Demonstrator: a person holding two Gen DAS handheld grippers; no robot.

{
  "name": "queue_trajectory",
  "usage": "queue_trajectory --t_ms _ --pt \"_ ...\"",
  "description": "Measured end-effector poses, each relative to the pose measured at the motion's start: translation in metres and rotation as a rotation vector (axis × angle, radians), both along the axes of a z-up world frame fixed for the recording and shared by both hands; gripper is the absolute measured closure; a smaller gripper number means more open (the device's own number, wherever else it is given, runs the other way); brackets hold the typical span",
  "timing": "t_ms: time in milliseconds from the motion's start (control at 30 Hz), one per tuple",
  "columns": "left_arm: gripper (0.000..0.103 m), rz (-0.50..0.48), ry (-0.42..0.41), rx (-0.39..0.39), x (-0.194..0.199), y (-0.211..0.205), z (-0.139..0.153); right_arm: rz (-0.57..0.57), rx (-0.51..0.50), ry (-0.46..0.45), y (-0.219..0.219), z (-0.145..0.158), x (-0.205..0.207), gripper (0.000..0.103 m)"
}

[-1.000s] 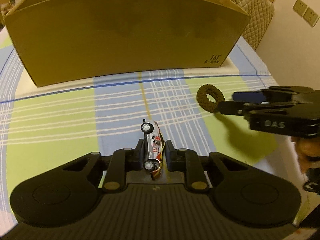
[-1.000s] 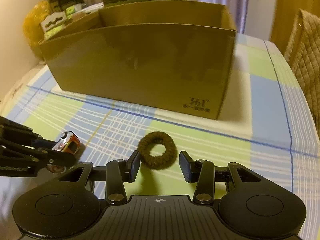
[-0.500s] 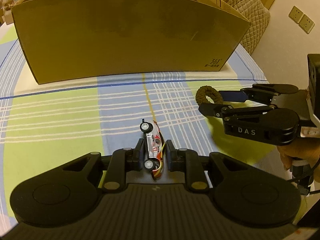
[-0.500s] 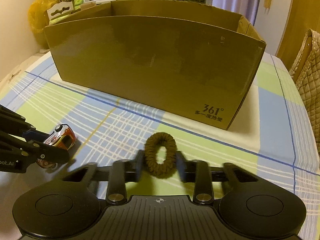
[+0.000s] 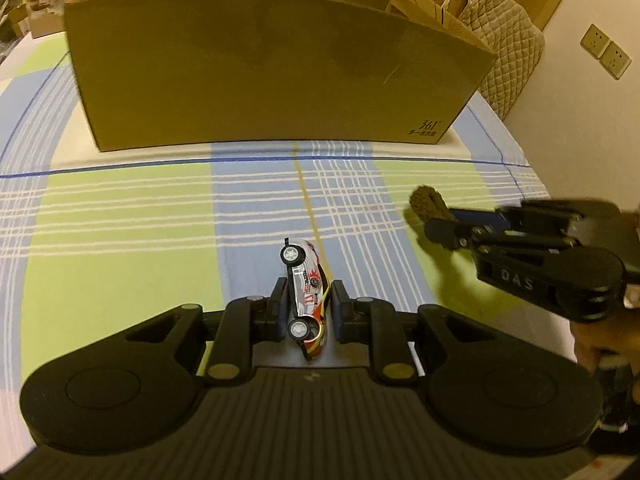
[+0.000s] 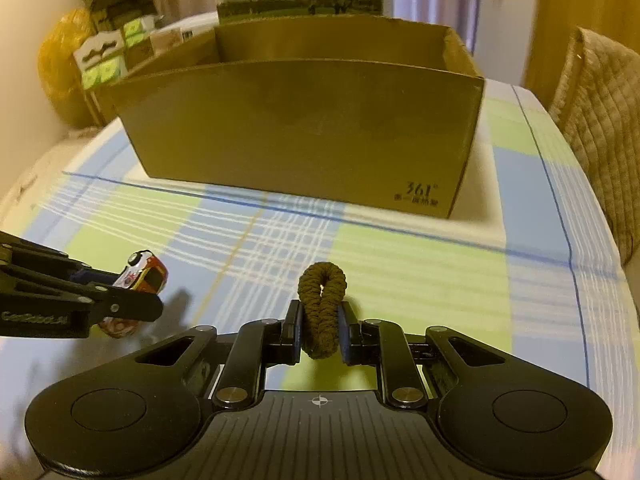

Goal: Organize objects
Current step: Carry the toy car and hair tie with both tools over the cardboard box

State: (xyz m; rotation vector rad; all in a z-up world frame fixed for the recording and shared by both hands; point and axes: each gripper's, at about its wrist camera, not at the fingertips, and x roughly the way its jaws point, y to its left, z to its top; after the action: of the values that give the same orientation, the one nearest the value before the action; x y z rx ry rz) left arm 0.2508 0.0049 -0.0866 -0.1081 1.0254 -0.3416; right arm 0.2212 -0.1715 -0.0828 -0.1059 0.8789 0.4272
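Observation:
A small white, red and yellow toy car (image 5: 306, 292) lies on its side between the pads of my left gripper (image 5: 308, 296), which is shut on it just above the checked tablecloth (image 5: 120, 220). In the right wrist view a brown knitted hair tie (image 6: 322, 280) is squeezed into a narrow upright loop by my right gripper (image 6: 319, 316), whose jaws are closing on it. The left wrist view shows that hair tie (image 5: 428, 202) at the right, held off the cloth. An open cardboard box (image 5: 280, 80) stands beyond both grippers.
A quilted chair back (image 5: 504, 40) rises behind the box at the right table edge. Small cartons and a yellow bag (image 6: 60, 72) are stacked beyond the far left corner. A person's hand (image 5: 600, 348) holds the right gripper's handle.
My right gripper closed around the hair tie, pinched the flat ring into a narrow loop and lifted it off the cloth. The left gripper kept its grip on the toy car.

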Motion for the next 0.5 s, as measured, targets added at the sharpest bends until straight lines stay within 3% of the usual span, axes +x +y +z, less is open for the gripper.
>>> queue_trajectory --t_ms 500 --pt "0.086 0.062 -0.048 0.010 -0.068 0.021 0.055 -0.037 0.043 0.000 0.008 0.050 -0.083 0.088"
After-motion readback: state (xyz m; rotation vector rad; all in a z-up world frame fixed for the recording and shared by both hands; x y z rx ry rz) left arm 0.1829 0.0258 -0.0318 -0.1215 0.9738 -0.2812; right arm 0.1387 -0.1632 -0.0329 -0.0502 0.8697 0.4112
